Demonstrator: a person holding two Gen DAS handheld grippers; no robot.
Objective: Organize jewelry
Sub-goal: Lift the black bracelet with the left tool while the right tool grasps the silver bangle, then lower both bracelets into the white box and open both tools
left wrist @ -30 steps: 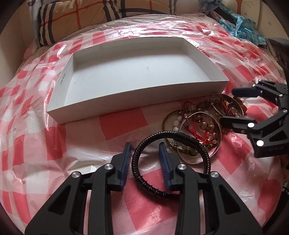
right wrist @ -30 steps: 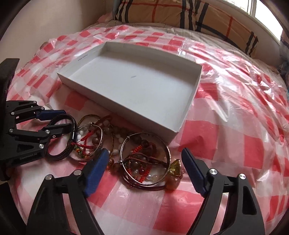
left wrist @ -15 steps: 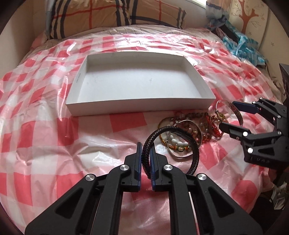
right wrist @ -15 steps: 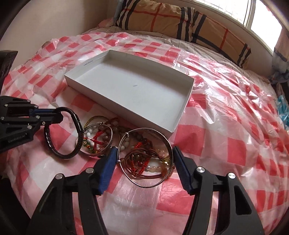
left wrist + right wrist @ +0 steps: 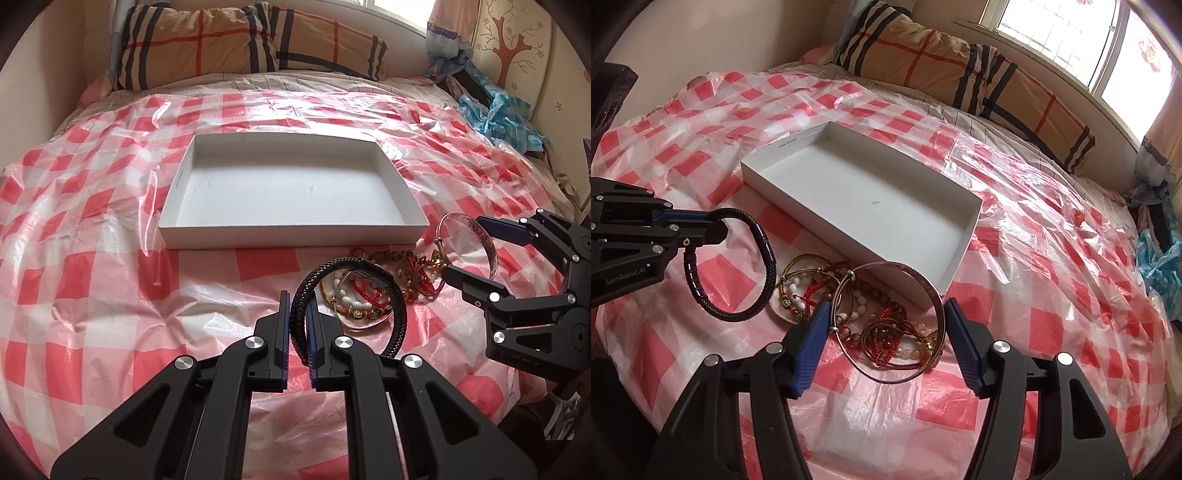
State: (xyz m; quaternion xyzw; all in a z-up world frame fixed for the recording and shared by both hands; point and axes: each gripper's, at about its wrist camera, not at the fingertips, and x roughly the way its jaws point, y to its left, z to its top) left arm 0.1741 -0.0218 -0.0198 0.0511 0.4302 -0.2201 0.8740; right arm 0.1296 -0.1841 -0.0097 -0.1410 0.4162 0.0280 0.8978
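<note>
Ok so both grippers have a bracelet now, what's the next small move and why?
Probably carry the left gripper forward over the white box and release there: its jaws are shut on the black braided bracelet, the box is empty, and the silver bangle sits gripped in the right gripper.

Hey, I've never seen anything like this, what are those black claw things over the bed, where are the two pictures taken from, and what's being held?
They are hand-held grippers, one in each of a person's hands, each with a camera looking along its fingers. One picture is from the left gripper, one from the right gripper. On the checked plastic sheet lie an empty white box and a pile of bracelets. The left gripper is shut on a black braided bracelet, lifted off the sheet. The right gripper holds a silver bangle across its width.
</note>
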